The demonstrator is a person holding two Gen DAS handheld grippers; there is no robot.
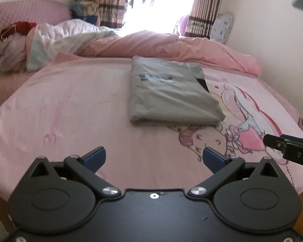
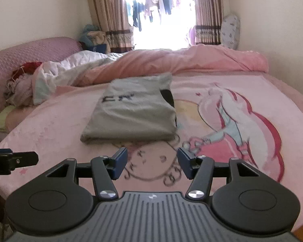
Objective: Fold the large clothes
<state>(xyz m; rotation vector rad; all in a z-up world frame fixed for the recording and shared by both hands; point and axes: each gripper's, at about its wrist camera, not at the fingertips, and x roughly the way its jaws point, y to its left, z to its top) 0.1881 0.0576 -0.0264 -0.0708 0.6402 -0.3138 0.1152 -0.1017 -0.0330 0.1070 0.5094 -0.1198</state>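
Currently, left wrist: left tongs (image 1: 154, 157) spread apart, empty; folded grey garment (image 1: 171, 94) lies ahead on the bed (image 1: 70, 111). Right wrist: right tongs (image 2: 152, 163) apart, empty, garment (image 2: 131, 113) just ahead-left. Risk: a shallow pinch grabs one layer, unravelling the fold.

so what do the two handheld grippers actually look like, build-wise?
Left gripper: matte black linkage arms, round black hubs, silver pivot screws, blue finger pads, smooth black deck. Right gripper: same black linkage and blue pads, but a ribbed grey deck. Its side, in the left view, carries white lettering, "DAS". No cables or sleeves visible.
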